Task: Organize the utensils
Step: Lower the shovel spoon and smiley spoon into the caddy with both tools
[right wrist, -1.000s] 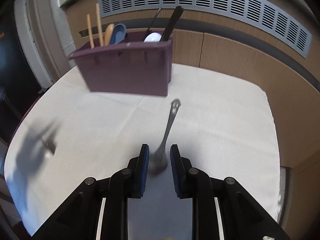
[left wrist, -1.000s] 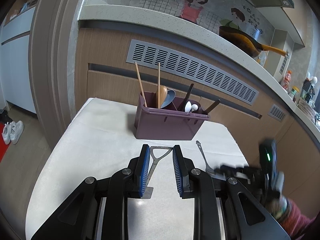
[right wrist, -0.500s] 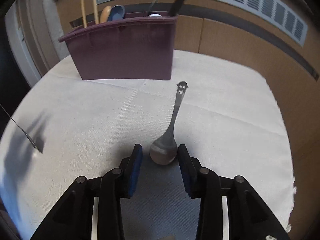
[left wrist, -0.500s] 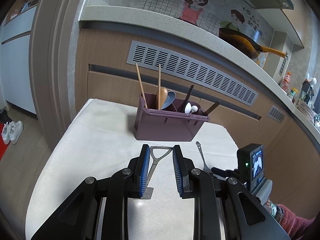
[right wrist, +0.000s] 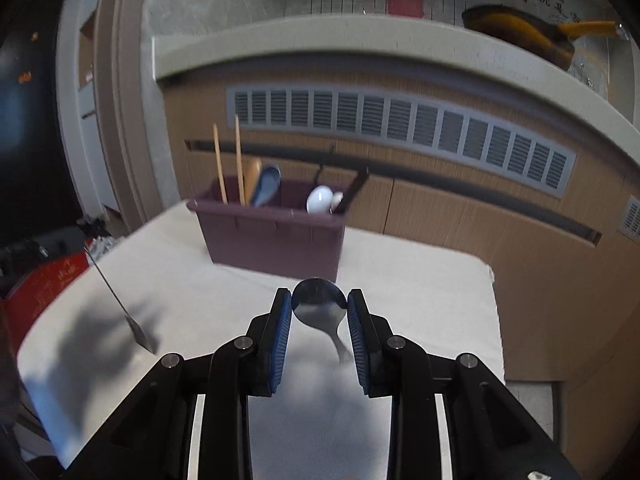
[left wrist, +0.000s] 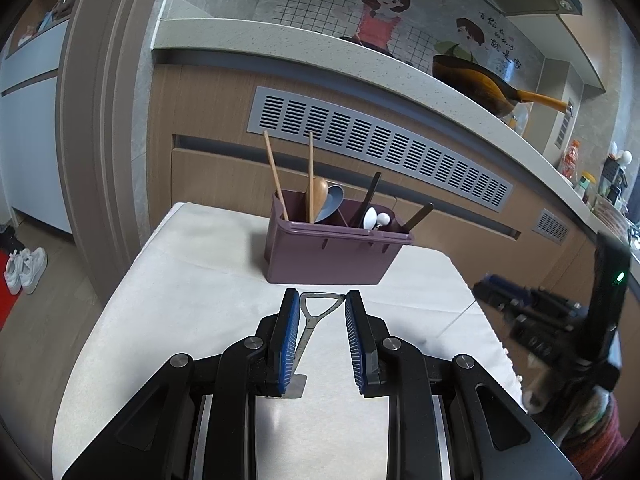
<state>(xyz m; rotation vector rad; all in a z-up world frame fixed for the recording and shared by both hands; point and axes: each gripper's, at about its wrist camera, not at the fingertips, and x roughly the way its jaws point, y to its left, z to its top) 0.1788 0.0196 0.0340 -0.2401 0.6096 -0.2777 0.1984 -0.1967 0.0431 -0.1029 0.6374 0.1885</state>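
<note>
At the bottom centre of the right wrist view, the right gripper [right wrist: 319, 300] is clamped on the bowl of a metal spoon [right wrist: 319, 307], with both blue pads pressed against its edges and the handle hanging down toward the white cloth [right wrist: 420, 292]; the spoon is raised clear of the cloth. At the bottom centre of the left wrist view, the left gripper [left wrist: 322, 305] points level toward the purple caddy [left wrist: 332, 254], its fingers apart. A metal spatula [left wrist: 311, 320] sits between them against the left pad; whether it is gripped cannot be told. Its triangular handle loop points toward the caddy, and its flat blade lies lower in the frame. The caddy stands upright on the cloth at centre frame. Its left compartment holds two chopsticks [left wrist: 276, 176], a wooden spoon [left wrist: 318, 194] and a blue spoon [left wrist: 332, 202]. The middle compartment holds a white spoon [left wrist: 370, 217] and a dark handle [left wrist: 370, 196]; a second dark handle [left wrist: 420, 216] leans at the right end.
</note>
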